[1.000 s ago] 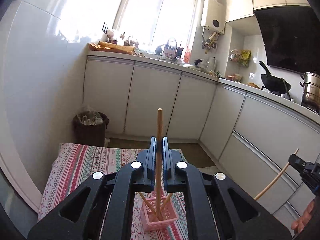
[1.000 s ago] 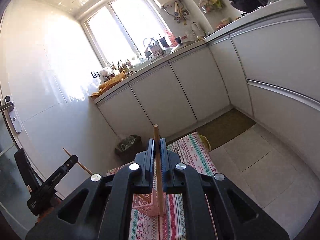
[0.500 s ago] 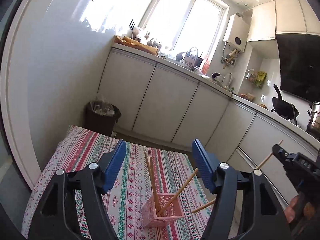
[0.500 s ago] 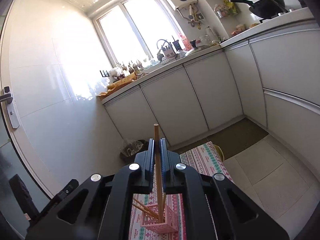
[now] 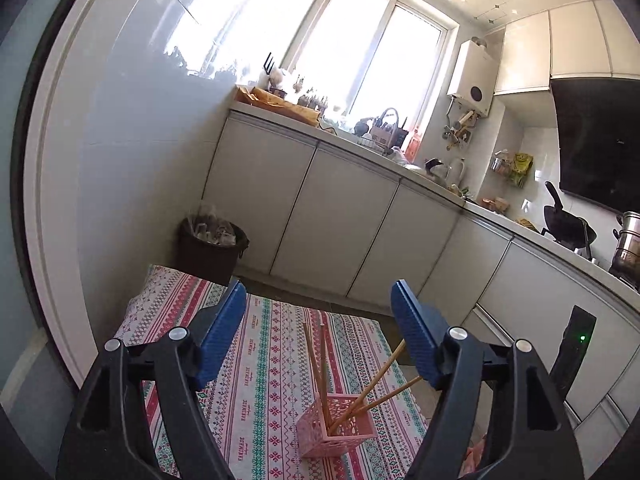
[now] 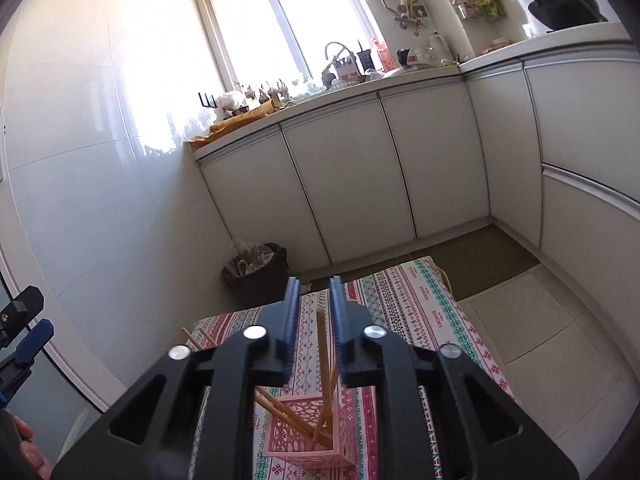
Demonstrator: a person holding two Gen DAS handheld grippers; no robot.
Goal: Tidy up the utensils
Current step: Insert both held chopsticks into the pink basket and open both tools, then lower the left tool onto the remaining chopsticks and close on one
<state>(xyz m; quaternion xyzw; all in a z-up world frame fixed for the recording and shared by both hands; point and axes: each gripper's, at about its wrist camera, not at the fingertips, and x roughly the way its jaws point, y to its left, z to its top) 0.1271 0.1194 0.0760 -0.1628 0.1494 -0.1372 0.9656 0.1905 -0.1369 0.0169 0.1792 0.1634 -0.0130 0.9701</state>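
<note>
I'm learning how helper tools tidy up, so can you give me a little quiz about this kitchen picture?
1. True or false: the left tool is shut on a chopstick.
2. Where does the pink basket stand? A) on a chair B) on the patterned cloth C) in a sink
3. Fill in the blank: in the left wrist view, ____ chopsticks stand in the basket.

Key: 1. False, its jaws are wide apart and hold nothing. 2. B. 3. Four.
</note>
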